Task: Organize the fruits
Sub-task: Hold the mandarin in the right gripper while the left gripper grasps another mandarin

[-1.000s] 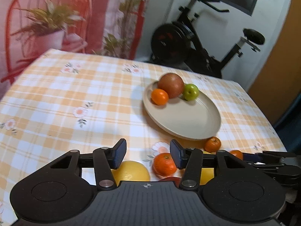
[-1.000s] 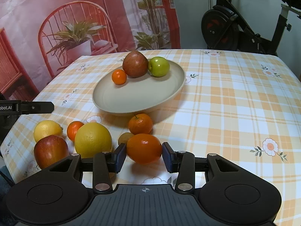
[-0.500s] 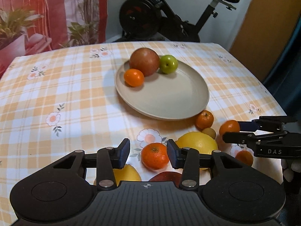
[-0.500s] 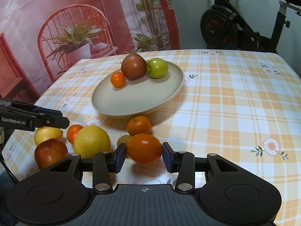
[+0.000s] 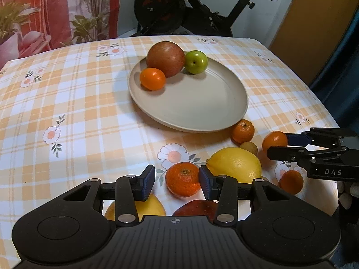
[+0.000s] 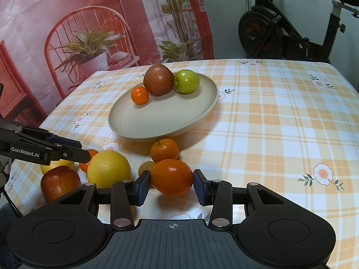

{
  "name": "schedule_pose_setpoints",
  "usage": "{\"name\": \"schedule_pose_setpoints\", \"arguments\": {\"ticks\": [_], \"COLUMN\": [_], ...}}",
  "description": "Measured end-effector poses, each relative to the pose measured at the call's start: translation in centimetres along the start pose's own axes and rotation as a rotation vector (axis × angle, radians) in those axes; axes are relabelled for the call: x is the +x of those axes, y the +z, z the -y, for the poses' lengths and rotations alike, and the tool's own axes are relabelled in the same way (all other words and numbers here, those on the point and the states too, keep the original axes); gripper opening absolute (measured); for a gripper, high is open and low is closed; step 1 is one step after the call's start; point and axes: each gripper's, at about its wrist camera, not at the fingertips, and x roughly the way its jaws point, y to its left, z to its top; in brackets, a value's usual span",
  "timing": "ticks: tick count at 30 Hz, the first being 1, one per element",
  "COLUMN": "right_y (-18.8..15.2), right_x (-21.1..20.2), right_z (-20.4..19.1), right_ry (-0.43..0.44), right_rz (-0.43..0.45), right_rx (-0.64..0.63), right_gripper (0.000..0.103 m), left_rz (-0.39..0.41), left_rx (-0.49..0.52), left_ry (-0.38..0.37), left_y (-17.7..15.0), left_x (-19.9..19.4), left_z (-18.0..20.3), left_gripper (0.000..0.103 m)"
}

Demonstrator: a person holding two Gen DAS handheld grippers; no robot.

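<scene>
A beige plate (image 5: pixel 190 112) (image 6: pixel 161 121) holds a reddish-brown apple (image 5: pixel 165 58), a green apple (image 5: pixel 195 62) and a small orange (image 5: pixel 152 79). My left gripper (image 5: pixel 177 183) is open around a tangerine (image 5: pixel 183 179) that lies on the tablecloth. Its right pad is at the peel and a gap shows on the left side. In the right wrist view the left gripper (image 6: pixel 84 150) reaches in from the left. My right gripper (image 6: pixel 171 187) is shut on a large orange (image 6: pixel 171 177), with both pads against it.
Loose fruit crowds the near table edge: a big yellow citrus (image 5: pixel 234 164) (image 6: pixel 108 168), a red apple (image 6: pixel 59 181), a lemon (image 6: pixel 56 163), a stemmed tangerine (image 5: pixel 243 131) (image 6: pixel 165 150) and a small brown fruit (image 5: pixel 248 147). An exercise bike (image 5: pixel 179 11) stands behind the table.
My left gripper rolled, dipped toward the tangerine and narrowed its jaws around it, then held still. The right gripper kept its grip on the orange without moving.
</scene>
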Motion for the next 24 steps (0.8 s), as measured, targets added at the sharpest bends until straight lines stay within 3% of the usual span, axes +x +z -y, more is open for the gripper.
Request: {"name": "schedule_pose_setpoints", "arguments": {"ticks": [9,24], "right_y": [0.04,-0.01], "right_x": [-0.07,-0.06], "right_z": [0.02,0.03], "right_ry": [-0.004,-0.004], "right_rz": [0.003,0.003], "right_rx": [0.006,0.008], "right_gripper": [0.038,0.038], "left_rz": [-0.017,-0.052], "left_rx": [0.044,-0.008], "left_ry": [-0.008,-0.044], "left_y": [0.06,0.22], "left_x": [0.48,0.72], "left_z": [0.90,0.02], "left_gripper": [0.046,0.047]}}
